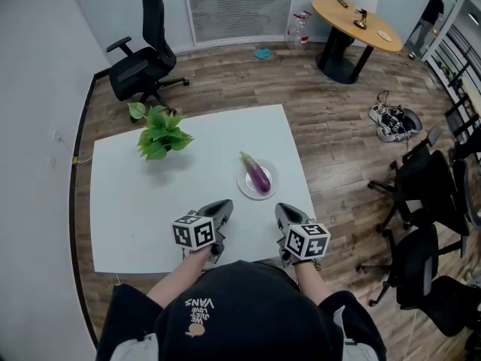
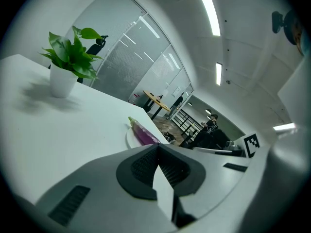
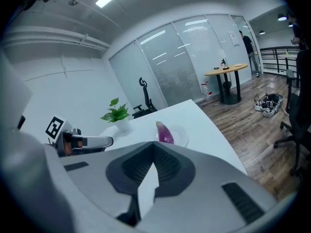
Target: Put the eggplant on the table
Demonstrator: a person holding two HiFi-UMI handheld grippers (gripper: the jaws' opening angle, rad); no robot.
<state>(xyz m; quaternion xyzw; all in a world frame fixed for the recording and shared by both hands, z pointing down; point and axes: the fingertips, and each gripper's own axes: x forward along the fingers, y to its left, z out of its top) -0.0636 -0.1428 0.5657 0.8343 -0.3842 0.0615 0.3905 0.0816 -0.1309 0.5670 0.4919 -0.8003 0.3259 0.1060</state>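
A purple eggplant [image 1: 258, 176] with a green stem lies on a small white plate [image 1: 246, 187] at the right middle of the white table [image 1: 150, 201]. Both grippers hover over the table's near edge, short of the plate. My left gripper [image 1: 224, 205] is shut with nothing in it, to the plate's near left. My right gripper [image 1: 279, 209] is also shut and empty, just near-right of the plate. In the left gripper view the eggplant [image 2: 143, 132] shows beyond the closed jaws [image 2: 158, 147]. The right gripper view has the eggplant [image 3: 164, 132] just past its closed tips [image 3: 154, 144].
A potted green plant [image 1: 159, 132] stands at the table's far left. A black office chair [image 1: 143, 62] sits beyond the table, more black chairs [image 1: 421, 194] to the right. A round wooden table [image 1: 357, 21] and a person [image 1: 431, 10] are at the far right.
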